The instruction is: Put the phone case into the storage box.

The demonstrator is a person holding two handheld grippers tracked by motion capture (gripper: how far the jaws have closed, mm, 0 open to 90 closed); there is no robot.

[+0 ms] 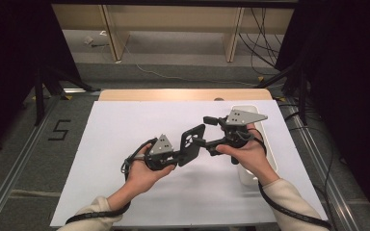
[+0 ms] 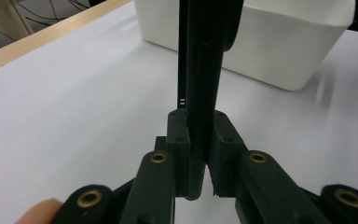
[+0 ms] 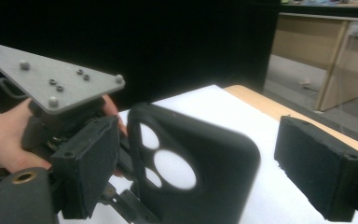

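Left claw (image 1: 185, 150) is clamped tight on the edge of a black phone case (image 1: 191, 143), which is held up off the white counter (image 1: 125, 139), roughly mid-counter. Right claw (image 1: 211, 136) is spread wide open, with the case sitting between its pads (image 3: 324, 172), nothing gripped. A white bin (image 2: 279, 51) is seen just behind.

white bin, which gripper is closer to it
Right. The right gripper hangs beside the white bin, its hand over the bin's near part. The left gripper sits farther left over the mat, shut on the phone case.
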